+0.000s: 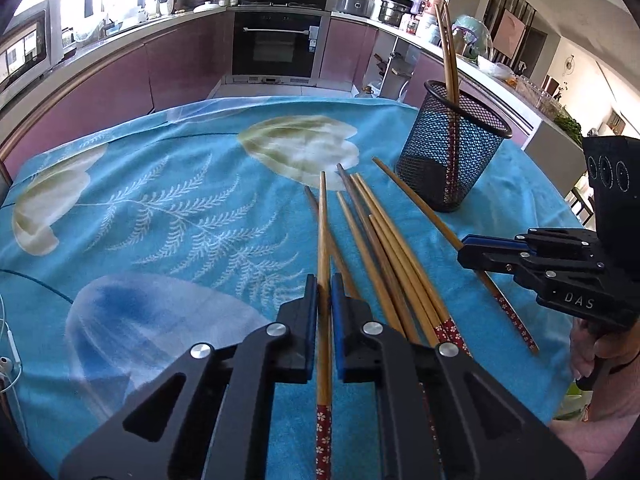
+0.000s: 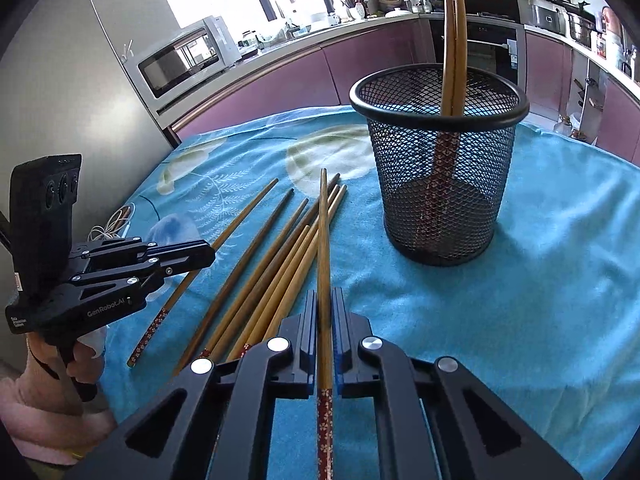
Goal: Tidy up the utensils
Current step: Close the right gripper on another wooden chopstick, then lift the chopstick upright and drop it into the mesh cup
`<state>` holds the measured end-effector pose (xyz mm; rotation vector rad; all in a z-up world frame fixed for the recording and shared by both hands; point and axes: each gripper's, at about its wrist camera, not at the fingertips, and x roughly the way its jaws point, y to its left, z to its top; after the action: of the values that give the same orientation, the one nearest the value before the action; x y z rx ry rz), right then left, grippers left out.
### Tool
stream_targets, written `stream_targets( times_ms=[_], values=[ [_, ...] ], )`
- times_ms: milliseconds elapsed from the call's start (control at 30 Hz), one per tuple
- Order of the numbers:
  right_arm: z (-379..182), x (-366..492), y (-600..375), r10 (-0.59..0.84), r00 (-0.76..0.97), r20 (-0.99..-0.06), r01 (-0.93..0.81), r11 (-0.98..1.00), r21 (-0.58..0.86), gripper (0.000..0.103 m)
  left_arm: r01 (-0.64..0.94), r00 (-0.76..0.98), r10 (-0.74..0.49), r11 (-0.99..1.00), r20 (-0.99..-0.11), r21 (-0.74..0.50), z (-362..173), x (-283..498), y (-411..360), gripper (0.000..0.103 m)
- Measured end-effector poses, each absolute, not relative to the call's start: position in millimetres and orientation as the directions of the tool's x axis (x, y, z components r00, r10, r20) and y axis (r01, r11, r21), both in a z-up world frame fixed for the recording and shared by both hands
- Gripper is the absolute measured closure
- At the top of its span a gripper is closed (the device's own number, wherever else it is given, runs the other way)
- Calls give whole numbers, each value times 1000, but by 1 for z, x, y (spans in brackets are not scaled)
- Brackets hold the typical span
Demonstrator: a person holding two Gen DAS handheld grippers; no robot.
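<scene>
Chopsticks of brown wood with red flower-patterned ends are the thing to be sorted: a loose heap of them (image 1: 384, 248) lies on the blue leaf-printed cloth (image 1: 160, 208) over the counter, and two already stand in the black wire-mesh holder (image 2: 438, 160) just beyond the heap. The left tool (image 1: 324, 304) is clamped on one chopstick (image 1: 323, 240), its blue-lined fingers (image 1: 310, 312) pressing the shaft well above the patterned end; the right tool (image 2: 325, 312) grips a second chopstick (image 2: 323, 232) the same way, tip pointing forward toward the holder. The likeliest trouble, as I judge it, is pivoting: each stick is pinched at one narrow spot, so it may swing or slip while being carried, and a tilted tip could catch the rim of the holder (image 2: 436, 110) or knock against the two sticks inside. The holder looks light and could tip if struck. Both tools work close together over the same heap, so they may bump each other or drag neighbouring sticks off the cloth. Whether either held stick has left the cloth cannot be told; their patterned ends run out of the bottom of both wrist views, and the lower part of the heap is hidden behind the tool bodies
</scene>
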<state>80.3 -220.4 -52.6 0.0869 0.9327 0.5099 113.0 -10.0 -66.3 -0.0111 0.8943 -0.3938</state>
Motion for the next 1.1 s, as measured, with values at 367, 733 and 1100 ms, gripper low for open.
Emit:
stream_targets(
  times_ms=[367, 733, 1100],
  values=[
    [-61, 78, -208, 471, 430, -770, -415, 861, 294, 97, 365, 528, -380, 909, -759, -201, -68, 108, -14, 95],
    [-67, 88, -202, 442, 416, -795, -414, 870, 267, 96, 381, 489, -353, 909, -798, -169, -86, 117, -21, 93],
    [-52, 80, -218, 475, 458, -751, -411, 863, 295, 97, 375, 489, -370, 907, -790, -193, -81, 120, -21, 96]
  ],
)
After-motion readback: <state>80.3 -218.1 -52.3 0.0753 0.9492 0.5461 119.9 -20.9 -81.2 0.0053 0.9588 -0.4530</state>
